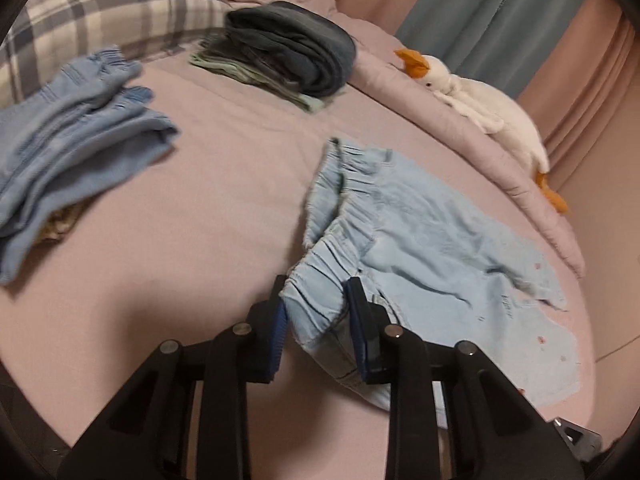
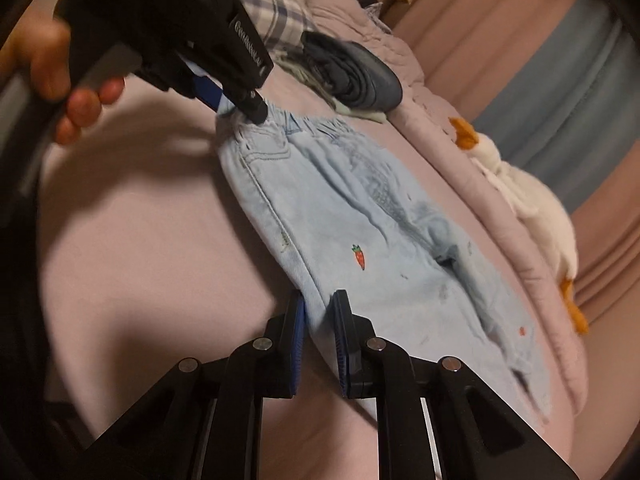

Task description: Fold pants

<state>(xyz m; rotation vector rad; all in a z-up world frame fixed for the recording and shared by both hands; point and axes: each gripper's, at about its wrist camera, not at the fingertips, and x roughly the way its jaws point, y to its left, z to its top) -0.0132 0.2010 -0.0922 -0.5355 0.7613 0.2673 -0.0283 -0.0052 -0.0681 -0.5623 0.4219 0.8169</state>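
Note:
Light blue denim pants [image 1: 420, 240] with an elastic waistband and small embroidered carrots lie on the pink bed. My left gripper [image 1: 316, 296] is shut on the waistband corner nearest me. In the right wrist view the pants [image 2: 360, 220] stretch from the left gripper [image 2: 240, 108] at the waistband down to my right gripper [image 2: 320, 308], which is shut on the side-seam edge lower on the leg. The held edge is lifted slightly off the bed.
The pink bed sheet [image 1: 200, 220] has a pile of blue clothes [image 1: 72, 140] at left, a folded dark stack [image 1: 288, 56] at the back, a plaid pillow [image 1: 112, 8], and a white goose plush [image 1: 488, 108] on the rolled duvet at right.

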